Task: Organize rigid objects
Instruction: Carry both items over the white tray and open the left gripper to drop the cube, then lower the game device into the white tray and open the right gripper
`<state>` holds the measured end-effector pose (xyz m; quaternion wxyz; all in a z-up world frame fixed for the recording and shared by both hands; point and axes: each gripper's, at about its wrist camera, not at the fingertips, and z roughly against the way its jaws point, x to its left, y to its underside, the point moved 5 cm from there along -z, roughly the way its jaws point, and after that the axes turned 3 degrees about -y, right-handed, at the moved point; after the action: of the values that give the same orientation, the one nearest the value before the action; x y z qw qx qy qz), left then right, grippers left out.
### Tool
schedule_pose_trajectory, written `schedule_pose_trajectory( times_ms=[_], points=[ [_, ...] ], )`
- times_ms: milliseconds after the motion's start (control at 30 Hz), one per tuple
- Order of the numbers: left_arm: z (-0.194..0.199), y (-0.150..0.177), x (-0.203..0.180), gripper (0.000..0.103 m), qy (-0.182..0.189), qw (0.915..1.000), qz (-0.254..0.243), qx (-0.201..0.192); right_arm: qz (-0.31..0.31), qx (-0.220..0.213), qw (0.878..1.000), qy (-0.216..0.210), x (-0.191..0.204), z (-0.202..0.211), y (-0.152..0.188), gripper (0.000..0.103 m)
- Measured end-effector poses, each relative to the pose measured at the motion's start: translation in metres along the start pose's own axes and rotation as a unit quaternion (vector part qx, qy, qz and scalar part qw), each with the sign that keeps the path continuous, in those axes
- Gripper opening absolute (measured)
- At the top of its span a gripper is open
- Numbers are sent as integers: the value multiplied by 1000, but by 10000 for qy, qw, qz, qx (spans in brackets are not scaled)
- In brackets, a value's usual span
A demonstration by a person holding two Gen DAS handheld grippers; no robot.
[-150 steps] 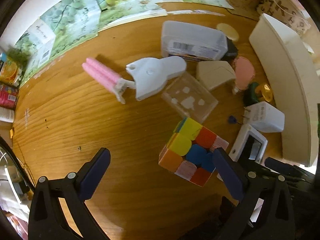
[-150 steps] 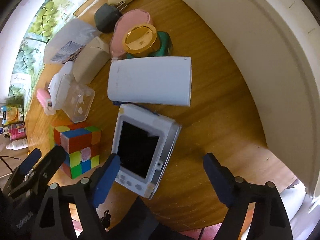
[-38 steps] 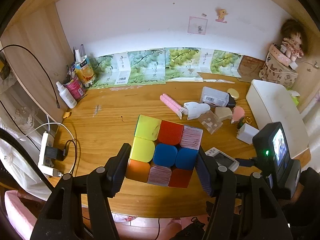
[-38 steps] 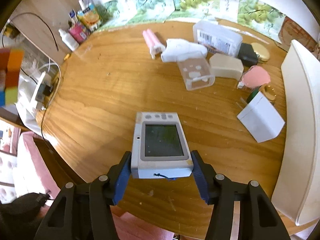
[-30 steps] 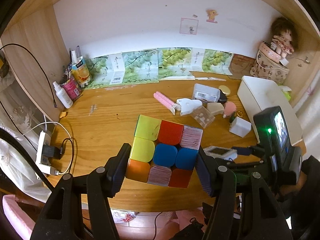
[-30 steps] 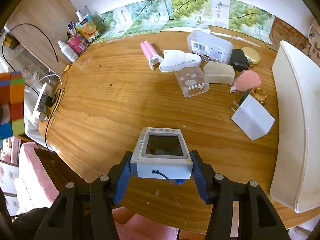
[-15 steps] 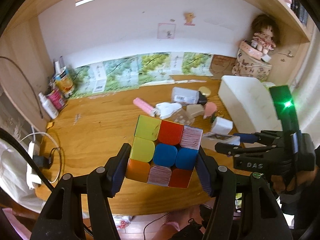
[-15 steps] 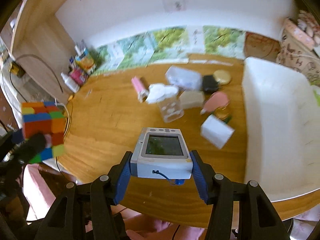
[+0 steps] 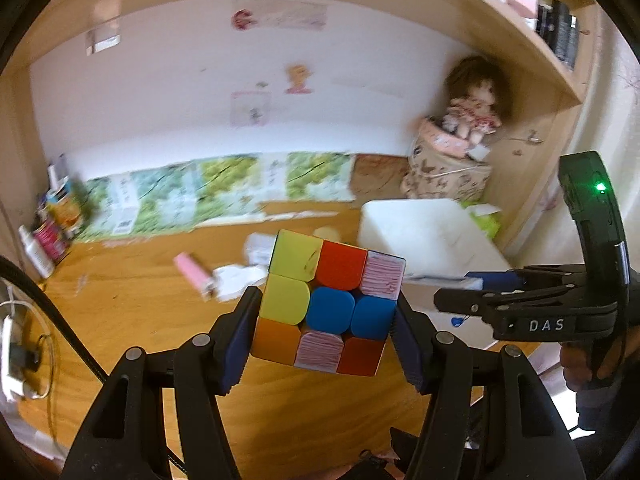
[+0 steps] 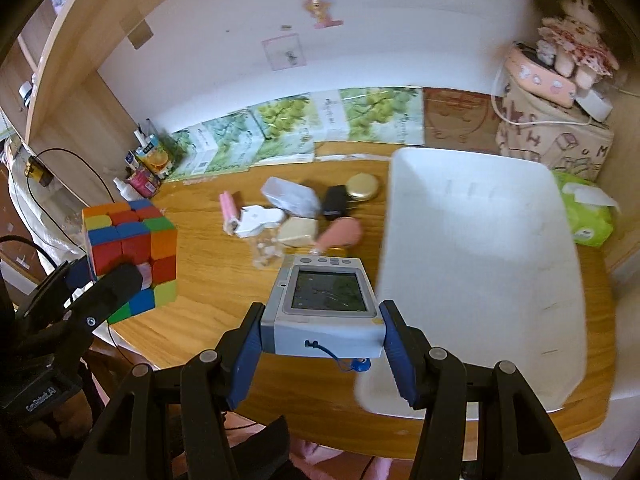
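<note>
My left gripper [image 9: 326, 340] is shut on a multicoloured puzzle cube [image 9: 328, 306], held high above the wooden desk [image 9: 132, 312]. The same cube [image 10: 130, 254] shows at the left of the right wrist view. My right gripper [image 10: 322, 344] is shut on a grey handheld device with a dark screen [image 10: 326, 304], lifted above the desk's front edge, just left of the white bin [image 10: 480, 264]. In the left wrist view the right gripper [image 9: 476, 284] reaches in from the right, beside the white bin [image 9: 424, 236].
Small items lie clustered on the desk: a pink tube [image 10: 228, 208], a white gadget [image 10: 258, 218], a clear box [image 10: 266, 250], a beige block [image 10: 298, 230], a black adapter [image 10: 335, 200] and a gold lid [image 10: 362, 187]. Bottles [image 10: 140, 176] stand at the left, a doll [image 10: 572, 40] on a box behind the bin.
Both grippers have risen and tilted upward with their loads; the desk looks farther away. The white bin now lies closer beside the handheld device.
</note>
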<state>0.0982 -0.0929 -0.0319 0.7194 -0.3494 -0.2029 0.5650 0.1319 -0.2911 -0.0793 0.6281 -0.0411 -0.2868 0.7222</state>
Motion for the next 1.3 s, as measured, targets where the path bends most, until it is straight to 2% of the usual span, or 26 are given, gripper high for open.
schedule_pose_trajectory(
  times_ms=[200,400,567,767,900,1000,1300],
  points=[
    [-17,-13,-56,65,306,9993,72,-197,2,254,9997,47,-52,8,2,57],
    [-38,-17,-100,65,458,9986,205,-177,-7,649,9979,82,-101,5,13,57],
    [-63,-14,-133,65,529,9979,363,36,9,1039,9945,132,-135,-4,25,57],
    [-103,-5,-168,65,415,9973,300,534,135,1528,9880,153,-161,-23,40,57],
    [-123,1,-181,65,388,9956,373,772,292,1831,9825,187,-170,-38,47,57],
    [-134,1,-184,60,395,9944,501,844,380,1995,9790,174,-173,-47,47,58],
    [-139,-10,-185,60,148,9958,573,699,544,2003,9782,-46,-175,-52,36,58]
  ],
)
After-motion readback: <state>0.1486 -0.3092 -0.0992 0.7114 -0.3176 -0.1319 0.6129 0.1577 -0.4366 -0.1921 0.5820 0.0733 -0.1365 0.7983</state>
